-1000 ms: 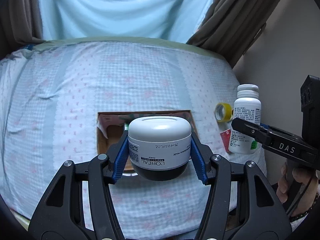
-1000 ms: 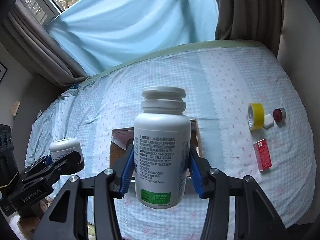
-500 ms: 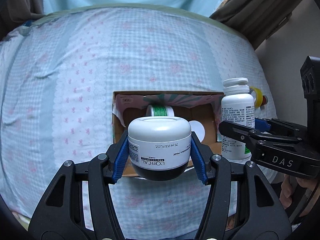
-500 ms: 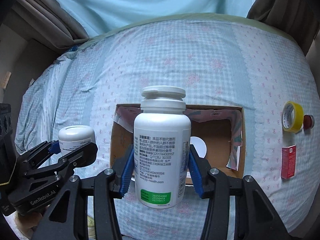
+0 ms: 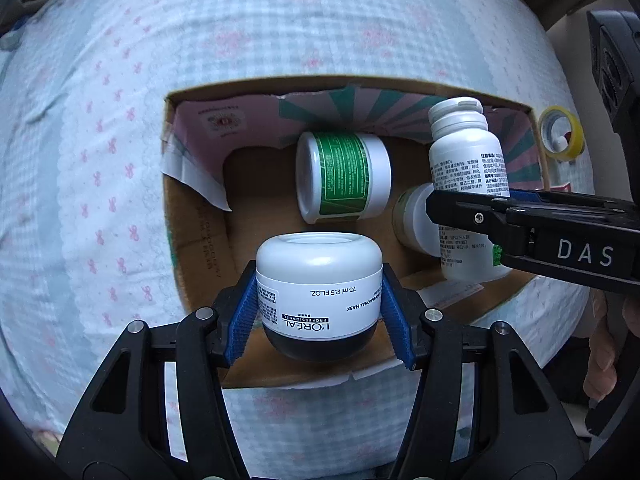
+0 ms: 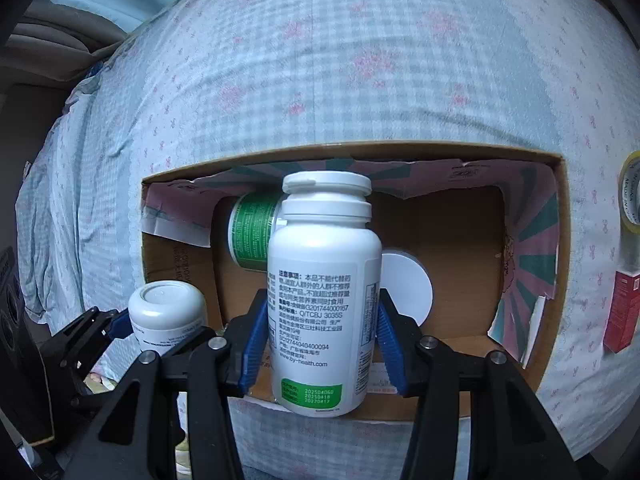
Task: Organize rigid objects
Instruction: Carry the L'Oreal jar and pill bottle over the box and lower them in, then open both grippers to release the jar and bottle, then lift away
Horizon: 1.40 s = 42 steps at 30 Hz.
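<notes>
Grippers over an open box, each clamped on a container

Left gripper points forward and down toward the near edge of an open cardboard box that sits on a blue checked bedsheet. Its blue pads press both sides of a squat white cream jar with a dark base, held upright, its label reading upside down. The jar hangs above the box's near left part.

Right gripper reaches in from the right side, level with the left one and just beside it. Its pads squeeze the lower body of a tall white pill bottle, upright with cap on top, held over the near middle of the box.

Inside the box, a green-labelled jar lies on its side against the far wall. A second white container lies near it, partly hidden behind the bottle.

Outside the box, to its right on the sheet, are a roll of yellow tape and a small red carton.
</notes>
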Each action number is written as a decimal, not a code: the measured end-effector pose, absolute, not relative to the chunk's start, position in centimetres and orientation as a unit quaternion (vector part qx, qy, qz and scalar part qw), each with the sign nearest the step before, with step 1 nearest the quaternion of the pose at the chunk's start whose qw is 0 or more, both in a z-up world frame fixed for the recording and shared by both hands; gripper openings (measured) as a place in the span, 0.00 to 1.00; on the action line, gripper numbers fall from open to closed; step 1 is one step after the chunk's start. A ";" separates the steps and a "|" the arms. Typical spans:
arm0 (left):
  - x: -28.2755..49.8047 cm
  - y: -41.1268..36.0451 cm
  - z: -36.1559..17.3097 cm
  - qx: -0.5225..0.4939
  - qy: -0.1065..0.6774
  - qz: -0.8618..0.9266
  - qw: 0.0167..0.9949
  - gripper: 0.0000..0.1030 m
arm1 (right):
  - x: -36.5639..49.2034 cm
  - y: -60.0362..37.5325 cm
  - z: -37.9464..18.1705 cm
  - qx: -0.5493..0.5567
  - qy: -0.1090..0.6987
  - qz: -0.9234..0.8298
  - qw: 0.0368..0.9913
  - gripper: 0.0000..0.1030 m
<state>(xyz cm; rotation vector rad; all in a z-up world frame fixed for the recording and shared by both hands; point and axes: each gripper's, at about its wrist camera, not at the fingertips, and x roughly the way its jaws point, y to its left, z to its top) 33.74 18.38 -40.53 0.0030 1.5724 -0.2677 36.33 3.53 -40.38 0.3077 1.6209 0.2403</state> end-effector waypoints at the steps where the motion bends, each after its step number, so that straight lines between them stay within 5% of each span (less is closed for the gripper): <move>1: 33.9 18.1 -41.1 0.000 0.712 -0.120 0.692 0.52 | 36.5 3.5 -40.9 0.138 0.723 0.106 0.668 0.45; 14: 33.3 15.3 -43.3 0.083 0.731 -0.147 0.661 0.52 | 38.3 4.3 -43.9 0.124 0.760 0.120 0.627 0.45; 15: 33.4 15.3 -43.0 0.082 0.730 -0.151 0.661 0.64 | 38.4 4.3 -43.9 0.121 0.757 0.123 0.630 0.45; 16: 33.4 15.2 -42.6 0.080 0.729 -0.156 0.662 0.97 | 38.5 4.4 -43.8 0.117 0.750 0.125 0.639 0.46; 17: 33.4 15.2 -42.1 0.077 0.725 -0.161 0.666 0.98 | 38.6 4.4 -43.6 0.115 0.739 0.127 0.652 0.56; 18: 33.4 15.2 -41.8 0.077 0.720 -0.162 0.670 1.00 | 38.6 4.1 -43.3 0.125 0.727 0.129 0.663 0.82; 19: 33.4 15.3 -41.6 0.080 0.718 -0.157 0.674 1.00 | 38.5 3.6 -43.2 0.140 0.720 0.126 0.668 0.98; 20: 33.4 15.5 -41.5 0.081 0.718 -0.151 0.675 1.00 | 38.4 3.2 -43.2 0.147 0.720 0.119 0.667 1.00; 31: 32.9 16.5 -39.2 0.052 0.703 -0.133 0.697 1.00 | 36.8 0.7 -41.5 0.191 0.700 0.084 0.683 1.00; 42: 28.3 18.3 -30.5 0.043 0.648 -0.121 0.751 1.00 | 34.0 1.4 -35.1 0.178 0.664 0.103 0.719 1.00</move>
